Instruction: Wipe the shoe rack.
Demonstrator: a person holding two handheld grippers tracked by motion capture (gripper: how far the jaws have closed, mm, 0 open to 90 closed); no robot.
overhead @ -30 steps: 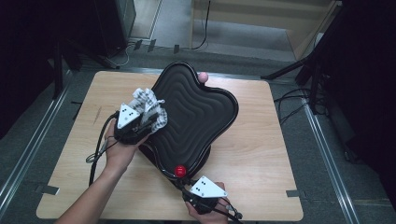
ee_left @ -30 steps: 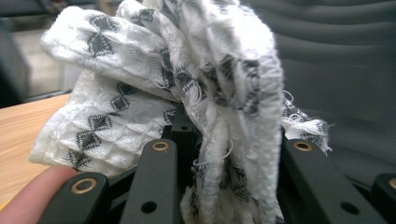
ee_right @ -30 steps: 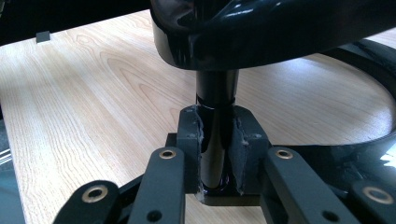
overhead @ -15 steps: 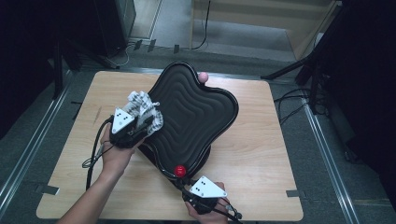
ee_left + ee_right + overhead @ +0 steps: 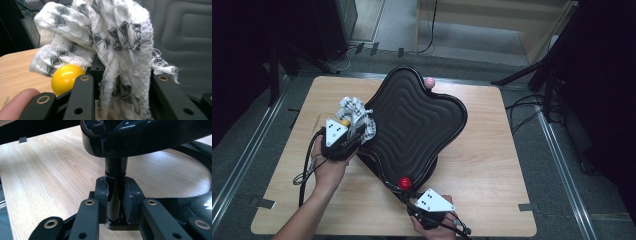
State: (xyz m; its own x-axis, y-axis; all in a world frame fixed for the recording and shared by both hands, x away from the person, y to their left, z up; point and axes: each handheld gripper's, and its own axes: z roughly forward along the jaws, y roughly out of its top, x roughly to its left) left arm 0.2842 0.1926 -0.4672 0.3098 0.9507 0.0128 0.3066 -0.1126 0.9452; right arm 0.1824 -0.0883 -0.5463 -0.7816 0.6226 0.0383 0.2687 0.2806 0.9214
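A black quilted pad [image 5: 422, 125] with a lobed outline stands tilted on the wooden table [image 5: 492, 165]. Knobs sit at its rim: pink [image 5: 430, 82] at the far side, red [image 5: 405, 183] at the near side, yellow [image 5: 344, 121] at the left. My left gripper [image 5: 356, 126] is shut on a white cloth with black pattern [image 5: 357, 115] against the pad's left edge. In the left gripper view the cloth [image 5: 120, 37] bunches between the jaws of the left gripper [image 5: 122, 72], beside the yellow knob [image 5: 65, 77]. My right gripper [image 5: 410, 194] sits under the red knob. In the right gripper view the right gripper [image 5: 116, 202] is shut on a glossy black post [image 5: 116, 167].
A black curved base ring [image 5: 200, 152] lies on the table [image 5: 50, 165] under the pad. A thumb [image 5: 15, 105] rests by the left gripper's jaw. Cables trail from both grippers. Dark stands and floor cables surround the table.
My left gripper has slid a little to the left and toward the near edge, carrying the cloth along the pad's rim. The right gripper has kept still on the post.
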